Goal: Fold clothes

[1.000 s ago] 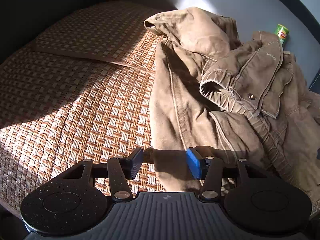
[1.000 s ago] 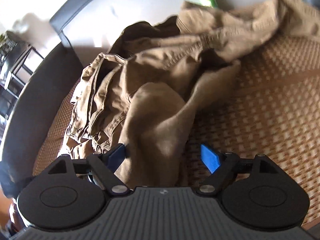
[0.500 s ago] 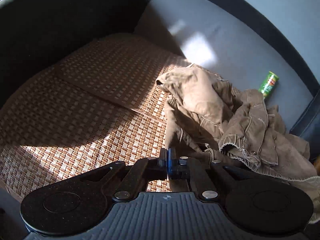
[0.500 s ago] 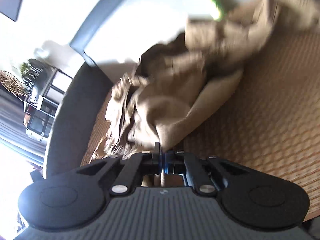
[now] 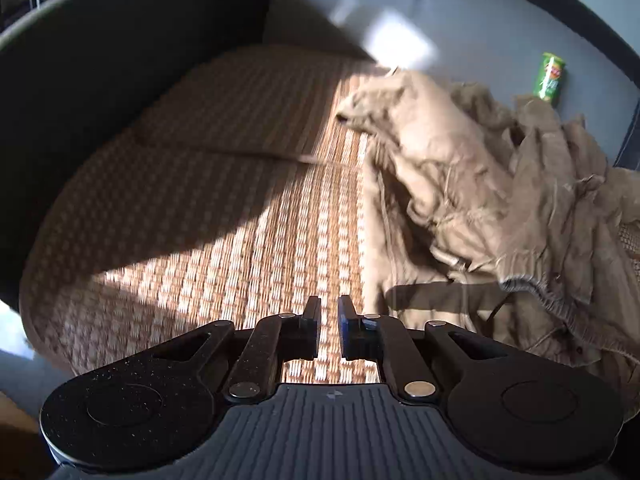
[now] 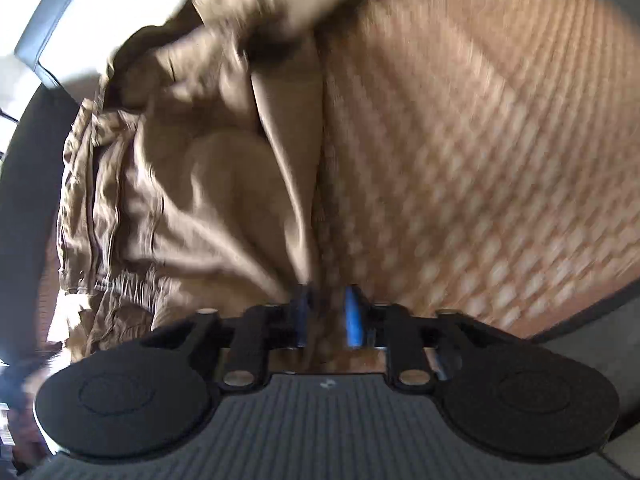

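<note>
Left tool (image 5: 329, 326): fingers a narrow gap apart, nothing between them, woven mat visible through the gap. It sits over the woven mat (image 5: 224, 216), just left of the jacket's edge, not touching the cloth.

Right tool (image 6: 327, 316): blue pads slightly apart with a fold of cloth running down into the gap; frame is motion-blurred, so can't tell if it's actually pinching the cloth.

Tan jacket (image 5: 472, 184) lies crumpled on the right part of the mat in the left view, elastic cuff (image 5: 540, 292) toward the near right. In the right view the same jacket (image 6: 192, 184) fills the left half, bare mat (image 6: 480, 140) on the right.

Green can (image 5: 550, 76) stands behind the jacket against the grey sofa back (image 5: 480, 12). Half the mat is in sun, half in shadow.
</note>
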The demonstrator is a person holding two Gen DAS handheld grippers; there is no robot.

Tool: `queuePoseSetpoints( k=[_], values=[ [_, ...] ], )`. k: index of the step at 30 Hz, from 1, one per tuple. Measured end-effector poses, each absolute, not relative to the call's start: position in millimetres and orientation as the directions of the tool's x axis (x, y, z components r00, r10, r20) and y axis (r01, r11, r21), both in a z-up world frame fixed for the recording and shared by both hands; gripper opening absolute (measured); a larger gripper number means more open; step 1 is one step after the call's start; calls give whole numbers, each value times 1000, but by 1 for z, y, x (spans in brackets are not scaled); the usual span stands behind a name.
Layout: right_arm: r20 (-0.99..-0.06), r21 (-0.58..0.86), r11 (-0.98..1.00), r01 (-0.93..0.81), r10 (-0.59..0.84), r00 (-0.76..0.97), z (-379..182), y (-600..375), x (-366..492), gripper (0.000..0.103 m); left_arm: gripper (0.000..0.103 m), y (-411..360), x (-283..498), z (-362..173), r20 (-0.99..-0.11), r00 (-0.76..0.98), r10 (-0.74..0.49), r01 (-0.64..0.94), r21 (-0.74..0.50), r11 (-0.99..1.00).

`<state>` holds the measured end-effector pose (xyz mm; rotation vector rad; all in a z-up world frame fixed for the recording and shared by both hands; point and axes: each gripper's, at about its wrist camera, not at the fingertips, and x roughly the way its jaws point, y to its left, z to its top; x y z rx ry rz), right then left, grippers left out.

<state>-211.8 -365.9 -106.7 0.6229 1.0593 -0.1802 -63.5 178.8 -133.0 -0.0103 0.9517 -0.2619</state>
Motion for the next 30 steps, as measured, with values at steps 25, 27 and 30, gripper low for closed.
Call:
queuePoseSetpoints(
  k=[25,27,30],
  values=[
    [-840,260,963,-71,261,476,-85,-231,-169,67,61,-8,-128,-178,-640,728,-244,678,620,395],
    [-852,244,967,-78,252,459,-90,-227,-167,67,61,-20,-123,-185,-621,745,-244,662,643,384],
    [-875,142,979,-146,193,444,-97,-212,-166,67,50,-37,-120,-194,-585,773,-248,634,687,355]
  ],
)
